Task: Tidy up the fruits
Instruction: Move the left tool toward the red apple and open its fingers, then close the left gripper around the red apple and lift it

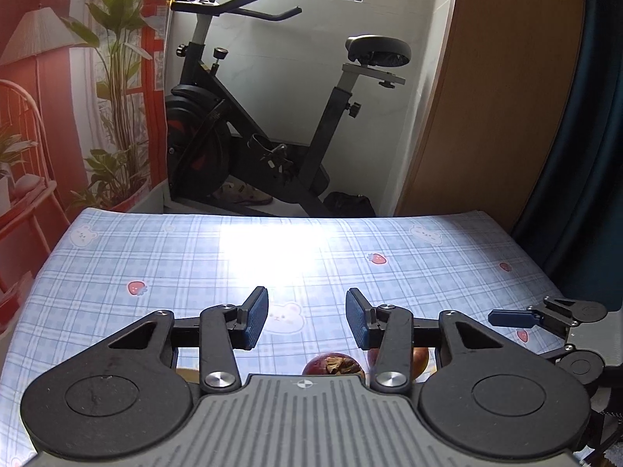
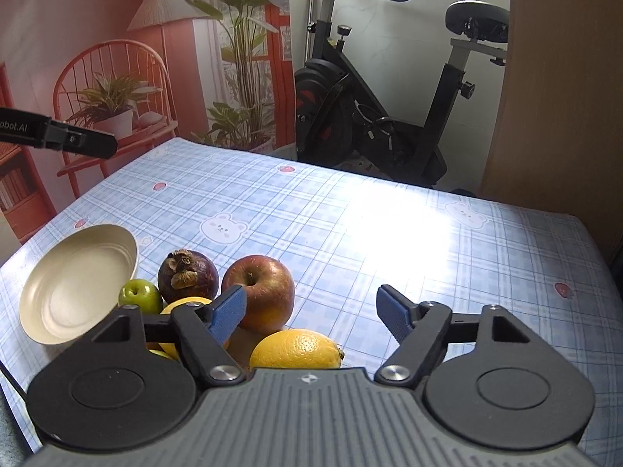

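Blue pads [image 2: 227, 313] of the right gripper [image 2: 311, 311] stand well apart at lower centre with nothing between them; its left pad overlaps a red apple [image 2: 261, 295]. Just below sits a lemon [image 2: 298, 350], and to the left a mangosteen [image 2: 187, 274], a small green fruit [image 2: 140, 295] and a tilted cream bowl [image 2: 74, 284] on the checked tablecloth [image 2: 350, 214]. From the other camera, the left gripper [image 1: 307, 317] is narrower, gripping nothing, above the mangosteen [image 1: 334, 364].
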Demonstrator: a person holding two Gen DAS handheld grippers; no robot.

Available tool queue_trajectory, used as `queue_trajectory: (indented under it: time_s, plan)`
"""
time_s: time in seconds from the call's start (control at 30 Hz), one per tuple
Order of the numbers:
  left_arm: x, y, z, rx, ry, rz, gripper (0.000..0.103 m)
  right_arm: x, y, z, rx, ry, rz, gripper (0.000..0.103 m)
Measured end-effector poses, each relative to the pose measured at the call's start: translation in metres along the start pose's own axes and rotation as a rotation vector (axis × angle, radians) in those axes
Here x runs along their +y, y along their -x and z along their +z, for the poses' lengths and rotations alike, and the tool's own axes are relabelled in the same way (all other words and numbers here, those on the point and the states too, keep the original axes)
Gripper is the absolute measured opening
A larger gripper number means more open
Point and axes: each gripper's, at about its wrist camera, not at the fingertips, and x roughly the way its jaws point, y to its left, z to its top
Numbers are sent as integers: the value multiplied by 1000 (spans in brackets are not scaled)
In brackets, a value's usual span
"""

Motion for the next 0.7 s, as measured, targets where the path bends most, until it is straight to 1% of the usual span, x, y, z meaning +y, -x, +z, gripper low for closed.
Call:
queue_trajectory:
  time_s: [0.03,0.07,0.23,0.33,0.47,0.57,0.7]
  plan:
    - [-2,-7,1,17,1,-11,45,-1,-5,0,17,8,17,68]
    - [-4,-15,1,37,0,-27,43,-2,-8,1,26,17,27,66]
    - [-17,-52,4,116,-8,-122,42,3,-25,5,70,114,81,62]
    - [-21,-75,3,167,26,-180,42,6,-36,6,102,167,109,62]
    - [-22,-98,-5,225,96,-238,42,6,-49,4,132,198,133,60]
    - [-20,-111,-11,257,127,-257,42,3,-53,4,143,202,154,60]
    - [-24,-127,-15,296,117,-270,42,3,-61,2,156,208,170,60]
